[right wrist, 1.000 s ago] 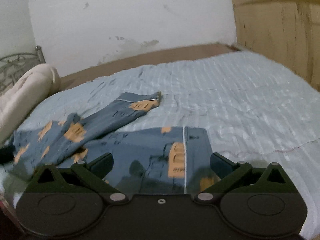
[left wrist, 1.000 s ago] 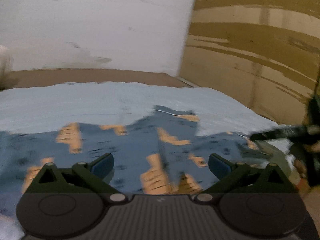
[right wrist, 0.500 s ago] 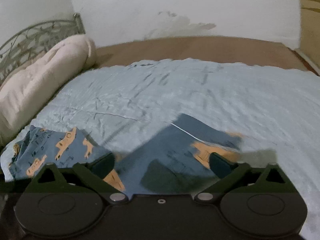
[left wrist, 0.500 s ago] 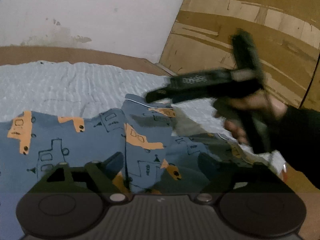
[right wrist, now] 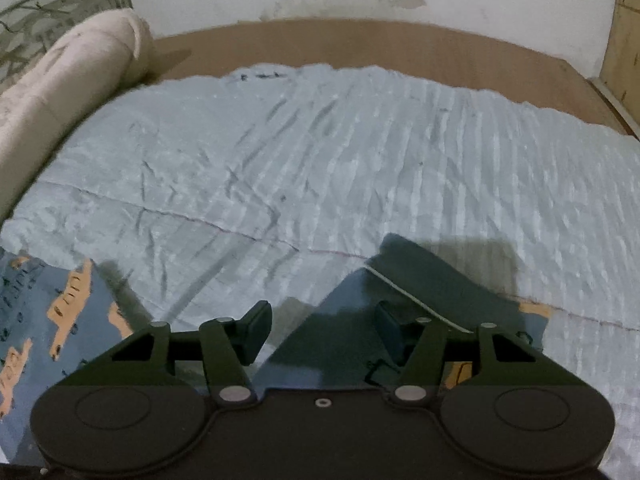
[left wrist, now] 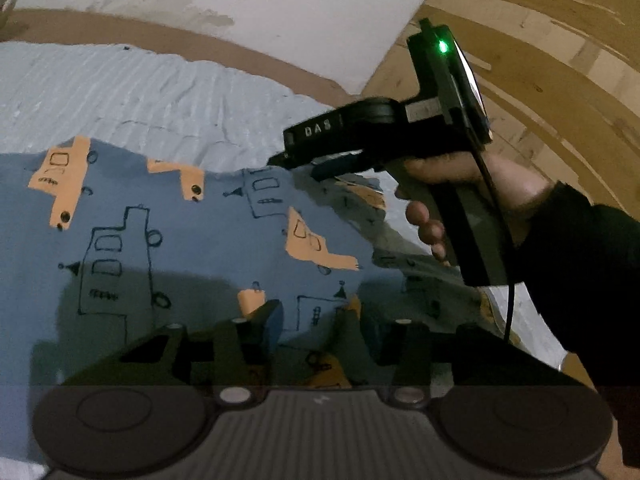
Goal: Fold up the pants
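Blue pants [left wrist: 168,240] with orange and outlined vehicle prints lie on a light blue bedspread [left wrist: 120,92]. My left gripper [left wrist: 320,320] is low over the pants, its jaws open with cloth between them. In the left wrist view my right gripper [left wrist: 280,158] is held by a hand at the pants' far edge. In the right wrist view my right gripper [right wrist: 324,328] is open over a pants leg end [right wrist: 424,280] with a white-trimmed hem. Another part of the pants [right wrist: 48,320] lies at the left.
A rolled cream pillow [right wrist: 68,76] lies at the bed's left by a metal headboard [right wrist: 36,12]. A brown bed base [right wrist: 400,44] runs along a white wall. A wooden panel [left wrist: 552,60] stands at the right.
Both grippers have come down closer to the pants. The right gripper moved over the leg end and its jaws narrowed somewhat. The left gripper's jaws narrowed too.
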A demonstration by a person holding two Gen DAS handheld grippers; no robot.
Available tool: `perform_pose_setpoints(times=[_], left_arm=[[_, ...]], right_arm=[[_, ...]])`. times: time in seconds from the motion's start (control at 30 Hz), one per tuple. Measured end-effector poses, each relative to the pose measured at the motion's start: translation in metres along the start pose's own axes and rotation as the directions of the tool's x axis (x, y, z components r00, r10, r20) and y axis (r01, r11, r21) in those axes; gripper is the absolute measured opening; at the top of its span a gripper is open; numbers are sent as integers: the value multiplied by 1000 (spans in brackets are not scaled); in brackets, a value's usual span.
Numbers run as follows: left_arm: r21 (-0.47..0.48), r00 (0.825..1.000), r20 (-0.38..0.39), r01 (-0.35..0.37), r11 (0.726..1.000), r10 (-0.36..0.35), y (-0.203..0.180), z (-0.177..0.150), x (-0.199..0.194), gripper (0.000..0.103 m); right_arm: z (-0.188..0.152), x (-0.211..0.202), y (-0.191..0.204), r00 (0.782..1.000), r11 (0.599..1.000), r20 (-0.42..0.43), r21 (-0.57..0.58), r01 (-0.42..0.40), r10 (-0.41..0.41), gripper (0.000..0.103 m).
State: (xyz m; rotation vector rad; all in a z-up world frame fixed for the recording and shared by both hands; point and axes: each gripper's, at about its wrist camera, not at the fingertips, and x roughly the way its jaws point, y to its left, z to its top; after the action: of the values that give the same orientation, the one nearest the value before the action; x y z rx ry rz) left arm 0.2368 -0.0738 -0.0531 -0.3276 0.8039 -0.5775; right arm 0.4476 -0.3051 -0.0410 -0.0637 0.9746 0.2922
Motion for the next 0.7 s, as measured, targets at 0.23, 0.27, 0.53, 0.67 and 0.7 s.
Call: perform_pose_setpoints(times=[0.23,0.27,0.53,0.67,0.7], left_arm=[[-55,999,-14,-42,998,42,0,3,-3,46],[-59,999,-14,-43,997,42,1,3,-4,46],[4,995,5,-104,995,104,-8,0,-6,48],[19,990,-13,-138,990,138,-13,0,-3,48],[12,990,-17,-139,990,139,-13,1,-3,48]], right_arm=[[-9,2,-1,999,998,-9,-24,49,-50,21],[-10,0,-2,999,999,-1,-21,43,-43,11],[-21,-48,-31,987,999,159,52,17,-25,0],[-20,-54,-46,989,995,148,92,-36,22,8],[-19,-51,-47,990,993,137,108,-52,37,19]])
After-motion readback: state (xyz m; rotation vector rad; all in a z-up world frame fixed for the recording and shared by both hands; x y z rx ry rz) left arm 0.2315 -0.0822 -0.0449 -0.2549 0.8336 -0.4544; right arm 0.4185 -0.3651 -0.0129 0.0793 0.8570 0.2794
